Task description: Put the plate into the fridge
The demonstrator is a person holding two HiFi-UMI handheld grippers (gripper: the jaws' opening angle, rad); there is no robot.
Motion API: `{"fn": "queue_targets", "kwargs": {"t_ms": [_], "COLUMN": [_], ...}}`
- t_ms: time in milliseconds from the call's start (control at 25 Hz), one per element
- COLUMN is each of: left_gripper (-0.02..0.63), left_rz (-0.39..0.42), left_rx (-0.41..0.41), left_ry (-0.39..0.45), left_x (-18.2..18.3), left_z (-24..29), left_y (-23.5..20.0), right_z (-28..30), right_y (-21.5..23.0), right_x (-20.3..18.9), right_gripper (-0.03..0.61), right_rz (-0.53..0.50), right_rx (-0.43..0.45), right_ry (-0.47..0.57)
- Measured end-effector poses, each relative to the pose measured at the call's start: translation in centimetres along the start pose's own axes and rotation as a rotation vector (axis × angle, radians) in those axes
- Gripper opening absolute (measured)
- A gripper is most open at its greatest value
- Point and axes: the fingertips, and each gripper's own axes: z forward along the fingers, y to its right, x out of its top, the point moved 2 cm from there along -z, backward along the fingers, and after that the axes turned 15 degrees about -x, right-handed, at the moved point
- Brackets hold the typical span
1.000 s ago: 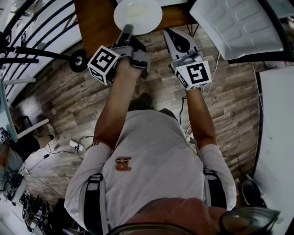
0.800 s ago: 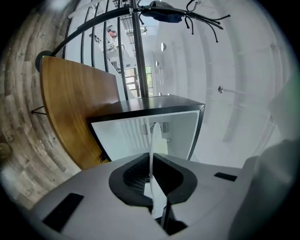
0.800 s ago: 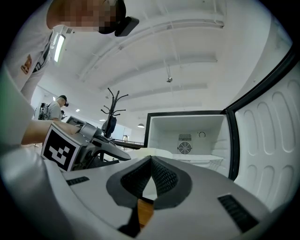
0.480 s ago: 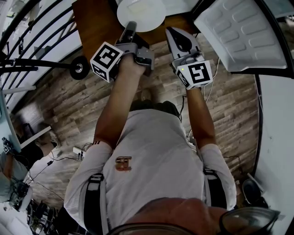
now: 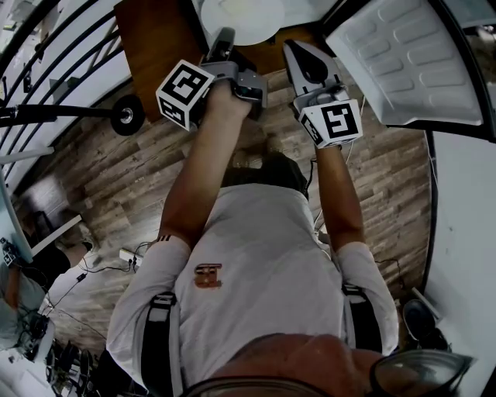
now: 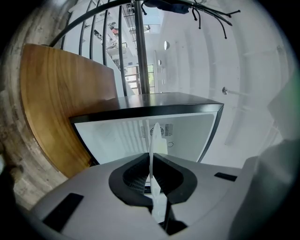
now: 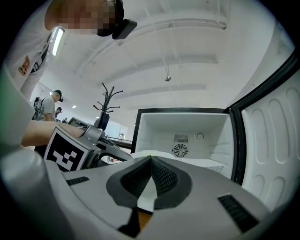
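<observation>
A white plate point(image 5: 242, 14) is held by its near rim in my left gripper point(image 5: 224, 39), which is shut on it. In the left gripper view the plate point(image 6: 155, 136) shows edge-on between the pads, in front of the open fridge point(image 6: 117, 136). My right gripper point(image 5: 297, 50) is beside it on the right, shut and holding nothing. In the right gripper view its jaws point(image 7: 150, 160) meet, and the plate point(image 7: 140, 153) hangs just ahead of the fridge's white inside point(image 7: 187, 136).
The fridge door point(image 5: 411, 50) stands open at the right, with moulded white shelves point(image 7: 274, 140). A brown wooden panel point(image 5: 155, 39) stands left of the fridge. A black railing point(image 5: 54, 112) runs along the left. Cables point(image 5: 132, 252) lie on the wood floor.
Both grippers and the plate have moved toward the top of the head view, closer to the fridge. The grip on the plate is unchanged.
</observation>
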Motion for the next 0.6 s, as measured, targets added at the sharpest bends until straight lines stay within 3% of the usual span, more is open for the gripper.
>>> {"fn": "queue_targets", "kwargs": {"t_ms": [400,600], "left_gripper": [0.028,0.028], "left_rz": [0.018,0.032], "left_rx": [-0.009,0.017], "left_ry": [0.072,0.131], "left_x": [0.4,-0.4], "left_z": [-0.3,4.4], "left_y": [1.3,0.3], "right_z": [0.2,3.5], "right_y": [-0.4,3.8], "right_x": [1.1,0.6], "right_gripper": [0.032,0.032], "right_rz": [0.001,0.017], "right_rx": [0.07,0.125], "right_ry": [0.035,0.042]}}
